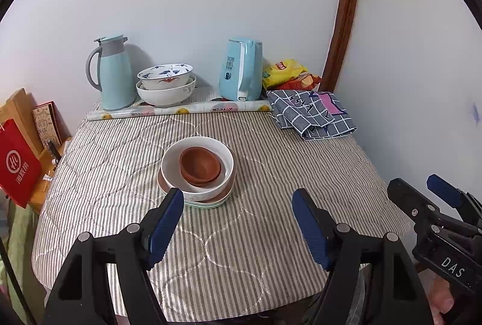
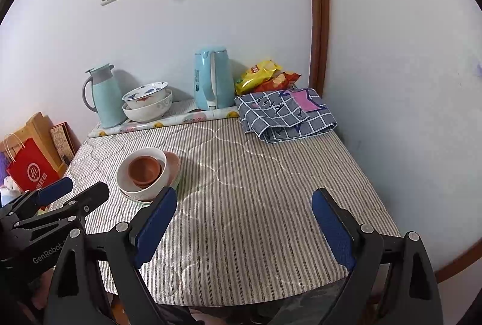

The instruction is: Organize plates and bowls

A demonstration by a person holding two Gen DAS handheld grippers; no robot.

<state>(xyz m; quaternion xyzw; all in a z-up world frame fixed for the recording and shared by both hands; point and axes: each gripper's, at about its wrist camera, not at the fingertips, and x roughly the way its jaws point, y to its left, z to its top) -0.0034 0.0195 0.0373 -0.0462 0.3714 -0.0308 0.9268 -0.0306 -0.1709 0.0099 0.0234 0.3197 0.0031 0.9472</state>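
Observation:
A stack stands mid-table: brown bowls nested in a white bowl, on several plates. The stack also shows in the right wrist view, with the brown bowls, white bowl and plates. My left gripper is open and empty, just short of the stack. My right gripper is open and empty over bare cloth right of the stack. Two patterned bowls sit nested at the back.
A blue thermos jug, blue kettle, snack bags and folded checked cloth line the back. A red bag stands left of the table. The wall is close on the right.

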